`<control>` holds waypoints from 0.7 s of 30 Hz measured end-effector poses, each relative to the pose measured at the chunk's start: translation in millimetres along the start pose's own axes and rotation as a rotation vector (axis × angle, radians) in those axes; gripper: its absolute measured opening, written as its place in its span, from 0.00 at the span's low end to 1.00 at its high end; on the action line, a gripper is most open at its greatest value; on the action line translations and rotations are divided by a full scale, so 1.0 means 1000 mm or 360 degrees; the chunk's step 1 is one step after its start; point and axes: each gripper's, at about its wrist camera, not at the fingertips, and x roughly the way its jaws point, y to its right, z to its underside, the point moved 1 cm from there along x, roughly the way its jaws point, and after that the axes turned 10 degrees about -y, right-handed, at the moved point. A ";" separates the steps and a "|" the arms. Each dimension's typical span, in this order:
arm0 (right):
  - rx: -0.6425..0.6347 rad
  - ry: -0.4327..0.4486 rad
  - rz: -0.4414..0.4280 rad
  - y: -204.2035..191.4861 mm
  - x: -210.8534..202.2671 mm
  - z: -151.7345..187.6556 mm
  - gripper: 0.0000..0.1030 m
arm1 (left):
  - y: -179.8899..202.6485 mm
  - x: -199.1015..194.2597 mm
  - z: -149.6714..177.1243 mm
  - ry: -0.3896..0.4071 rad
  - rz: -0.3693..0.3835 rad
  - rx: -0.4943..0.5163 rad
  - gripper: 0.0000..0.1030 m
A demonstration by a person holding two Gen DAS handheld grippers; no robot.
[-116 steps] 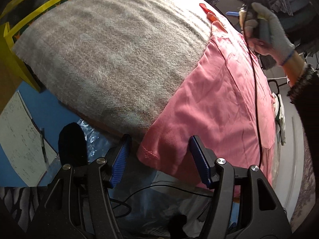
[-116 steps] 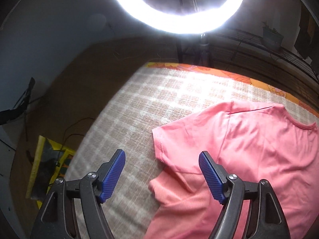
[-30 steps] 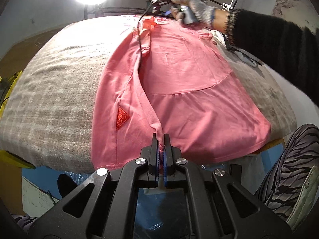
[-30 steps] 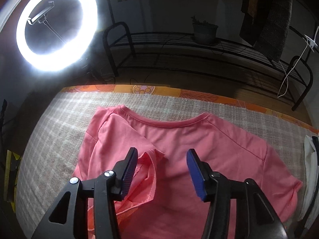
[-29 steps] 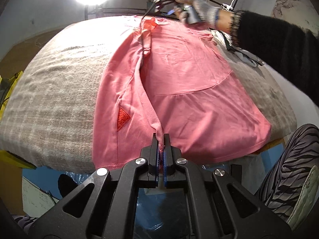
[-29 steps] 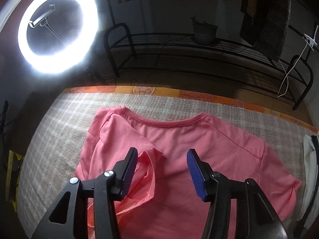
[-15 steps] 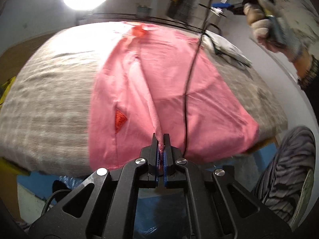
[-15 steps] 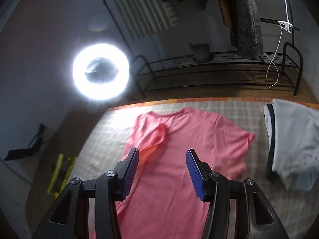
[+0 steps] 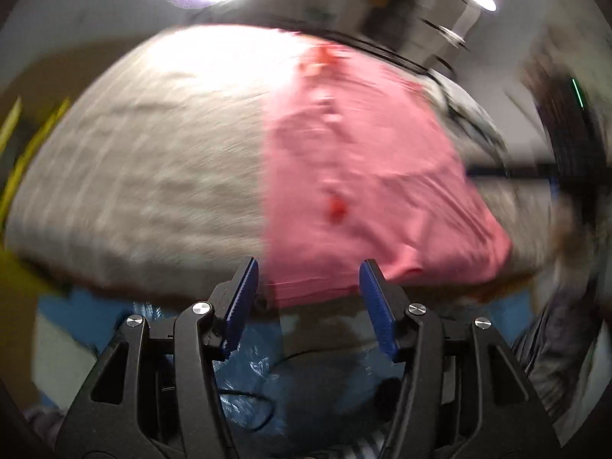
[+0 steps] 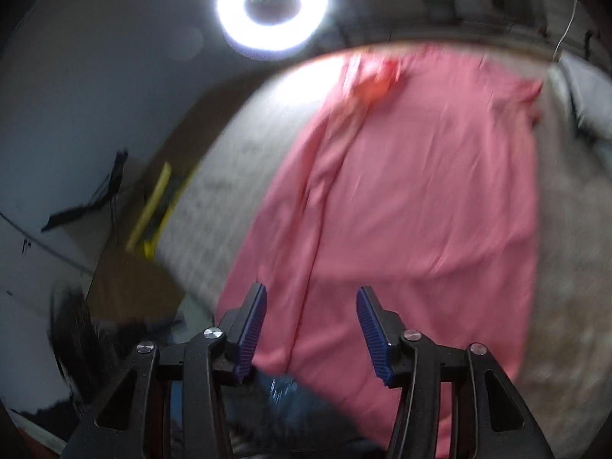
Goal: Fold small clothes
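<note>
A pink T-shirt (image 9: 363,176) lies flat on a grey checked blanket (image 9: 153,160), its left side folded inward in a long straight edge. Its bottom hem hangs at the near table edge. My left gripper (image 9: 306,298) is open and empty, just in front of the hem's left corner. In the right wrist view the same shirt (image 10: 420,199) runs away from me, a fold ridge down its left part. My right gripper (image 10: 310,329) is open and empty above the shirt's near hem. Both views are motion-blurred.
A ring light (image 10: 272,7) glows beyond the far table edge. White and grey clothes (image 10: 589,91) lie at the far right of the blanket. Blue plastic (image 9: 267,375) and a yellow frame (image 10: 153,210) are below the table's near and left sides.
My left gripper has let go of the shirt's hem and opened. The lifted fold has dropped flat. My right gripper has swung from the collar end to the near hem.
</note>
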 end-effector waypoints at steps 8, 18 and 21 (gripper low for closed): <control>0.0036 -0.0246 -0.0103 -0.006 0.067 0.035 0.41 | -0.036 0.045 0.007 -0.0243 0.0267 -0.0307 0.55; 0.0041 -0.0350 -0.0185 -0.013 0.096 0.044 0.08 | -0.040 0.048 0.007 -0.0246 0.0300 -0.0355 0.01; 0.0043 -0.0350 -0.0292 -0.024 0.099 0.044 0.00 | -0.052 0.028 0.012 -0.0145 0.0302 -0.0407 0.01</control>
